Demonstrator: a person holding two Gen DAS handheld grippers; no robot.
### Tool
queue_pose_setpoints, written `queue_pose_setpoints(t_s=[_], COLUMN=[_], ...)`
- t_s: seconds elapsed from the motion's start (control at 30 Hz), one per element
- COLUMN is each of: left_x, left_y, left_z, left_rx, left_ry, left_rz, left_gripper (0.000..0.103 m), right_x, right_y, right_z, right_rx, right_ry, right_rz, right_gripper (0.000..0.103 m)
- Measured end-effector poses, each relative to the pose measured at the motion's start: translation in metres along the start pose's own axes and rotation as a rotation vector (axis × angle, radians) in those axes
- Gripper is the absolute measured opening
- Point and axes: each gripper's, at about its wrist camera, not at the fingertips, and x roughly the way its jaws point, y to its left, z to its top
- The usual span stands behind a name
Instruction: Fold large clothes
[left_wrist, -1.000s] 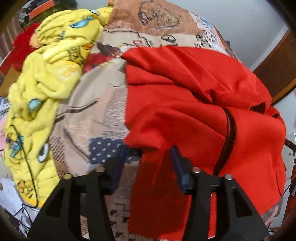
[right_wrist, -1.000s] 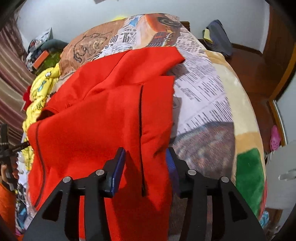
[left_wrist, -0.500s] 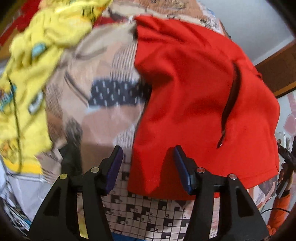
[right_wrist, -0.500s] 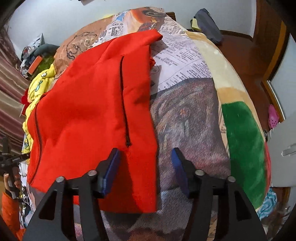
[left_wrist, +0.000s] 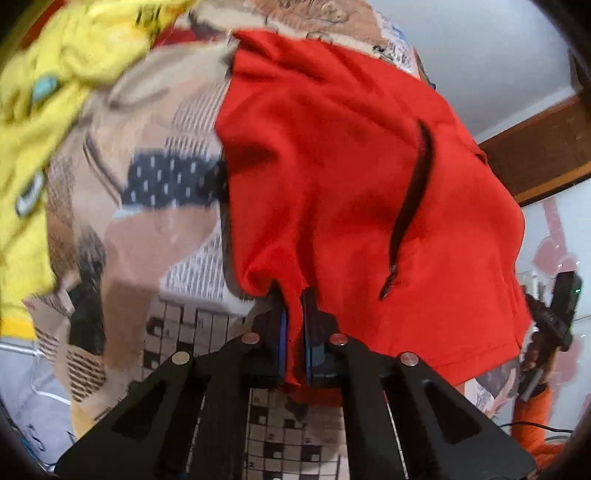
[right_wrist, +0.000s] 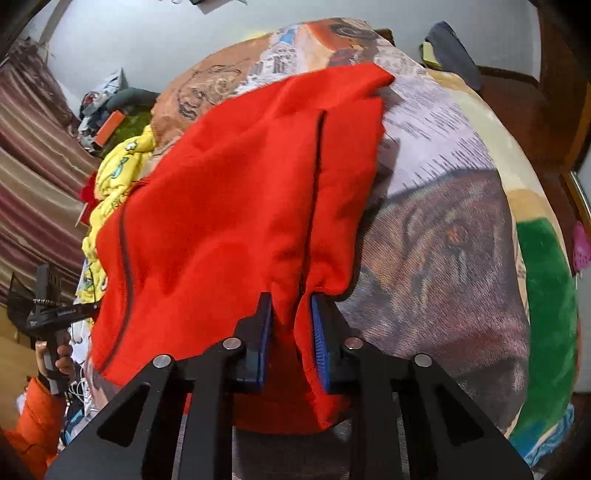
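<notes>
Yellow printed cloth (left_wrist: 55, 96): heaped at far left of the bed, apart from the work; blurred in the left wrist view.
Patterned blanket (left_wrist: 155, 229): covers the bed and serves as the folding surface; bare to the left of the garment.
Red garment (left_wrist: 332, 177): lies spread on the blanket, near hem towards both claws, dark zip lines running away from them.
Left gripper (left_wrist: 294, 332): jaws have just been closing and now pinch a bunched tuck of the hem at the garment's left near corner; cloth fills the gap.
Right gripper (right_wrist: 291, 332): jaws have just been closing; a thicker fold of the hem at the right near corner sits pressed between the blue pads.
Reason for hold: judged, one claw to each near corner so the hem can be lifted evenly and carried over for a fold.
Garment relative to claws: directly ahead of each, extending up the bed; edge inside the jaws.
Person's hand (right_wrist: 61, 363): seen in the right view holding the other handle.
</notes>
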Motion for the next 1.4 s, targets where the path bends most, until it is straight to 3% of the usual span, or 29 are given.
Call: queue_pose_setpoints(t_s=[0.27, 0.3, 0.57, 0.67, 0.87, 0.97, 1.03, 1.1, 1.17, 1.3, 1.37, 1.4], left_x=[-0.066, -0.075, -0.130, -0.130, -0.094, -0.062, -0.035, -0.009, 0.010, 0.020, 0.016, 0.012], left_y=[-0.057, -0.063, -0.089, -0.096, -0.091, -0.082, -0.075, -0.064, -0.053, -0.045, -0.046, -0.047], left_z=[0.040, 0.047, 0.104, 0.131, 0.193, 0.221, 0.238, 0.247, 0.250, 0.243, 0.237, 0.233], left_rx=[0.129, 0.141, 0.203, 0.223, 0.177, 0.167, 0.162, 0.145, 0.125, 0.141, 0.169, 0.183], left_ry=[-0.232, -0.262, -0.450, -0.499, -0.475, -0.457, -0.412, -0.340, -0.277, -0.247, -0.260, -0.268], left_rz=[0.017, 0.016, -0.007, 0.030, 0.106, 0.201, 0.260, 0.312, 0.312, 0.336, 0.365, 0.375], left_gripper=[0.005, 0.005, 0.005, 0.005, 0.005, 0.005, 0.005, 0.006, 0.006, 0.018, 0.031, 0.044], right_x=[-0.033, -0.037, -0.054, -0.054, -0.041, -0.029, -0.016, -0.008, -0.002, 0.008, 0.015, 0.019], right_y=[0.010, 0.011, 0.034, 0.041, 0.044, 0.036, 0.034, 0.032, 0.028, 0.018, 0.016, 0.016], right_z=[0.024, 0.030, 0.089, 0.115, 0.178, 0.207, 0.217, 0.220, 0.217, 0.206, 0.199, 0.195], right_rx=[-0.031, -0.032, -0.119, -0.155, -0.168, -0.153, -0.173, -0.173, -0.171, -0.168, -0.183, -0.195], right_ry=[-0.136, -0.152, -0.251, -0.293, -0.356, -0.376, -0.368, -0.357, -0.345, -0.286, -0.234, -0.209], right_rz=[0.017, 0.024, 0.031, 0.015, -0.044, -0.113, -0.166, -0.165, -0.157, -0.159, -0.159, -0.160], right_gripper=[0.013, 0.009, 0.009, 0.009, 0.001, 0.001, 0.001, 0.001, 0.001, 0.003, 0.011, 0.015])
